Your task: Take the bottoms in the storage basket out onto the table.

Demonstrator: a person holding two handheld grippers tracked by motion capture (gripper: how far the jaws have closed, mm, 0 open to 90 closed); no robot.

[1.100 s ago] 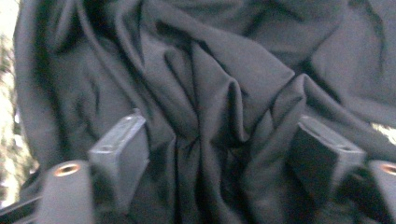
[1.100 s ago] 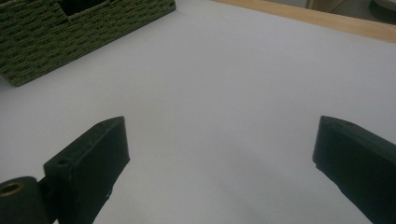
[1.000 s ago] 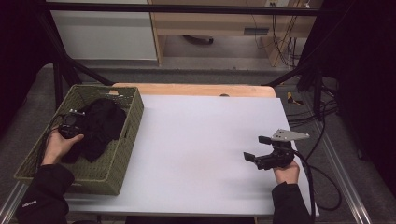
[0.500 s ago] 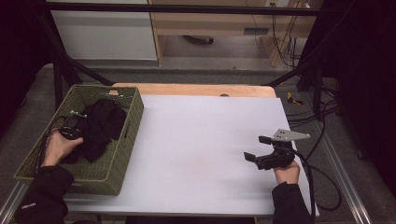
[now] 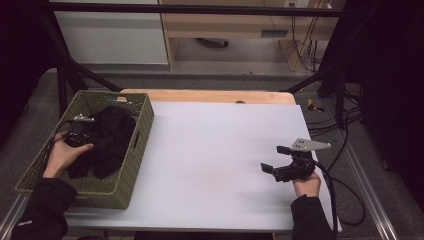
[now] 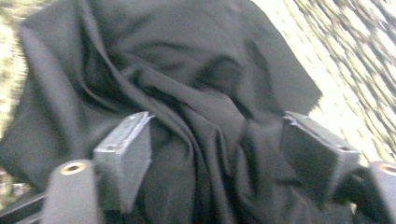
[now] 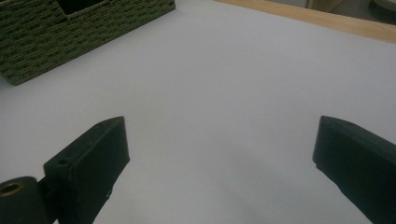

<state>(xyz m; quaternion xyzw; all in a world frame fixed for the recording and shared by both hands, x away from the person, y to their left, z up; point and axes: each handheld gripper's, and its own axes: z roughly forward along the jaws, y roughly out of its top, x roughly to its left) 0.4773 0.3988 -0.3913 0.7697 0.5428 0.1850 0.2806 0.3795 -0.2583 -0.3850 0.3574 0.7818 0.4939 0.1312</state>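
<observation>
black cloth (image 5: 111,141) not yet out of the green basket (image 5: 131,170)

left claw (image 6: 217,154) just reopened, straddling cloth ungripped; right claw (image 5: 274,160) released over bare worktop (image 5: 210,150); lifting left to do.

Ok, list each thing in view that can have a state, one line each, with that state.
Left claw: open, jaws just been opening, black cloth between them but not pinched.
Right claw: open, nothing between its jaws, held over the bare table.
Black cloth: crumpled in a heap inside the basket.
Green woven basket: upright on the table's left side, holding the cloth.
White table: bare in the middle.
</observation>
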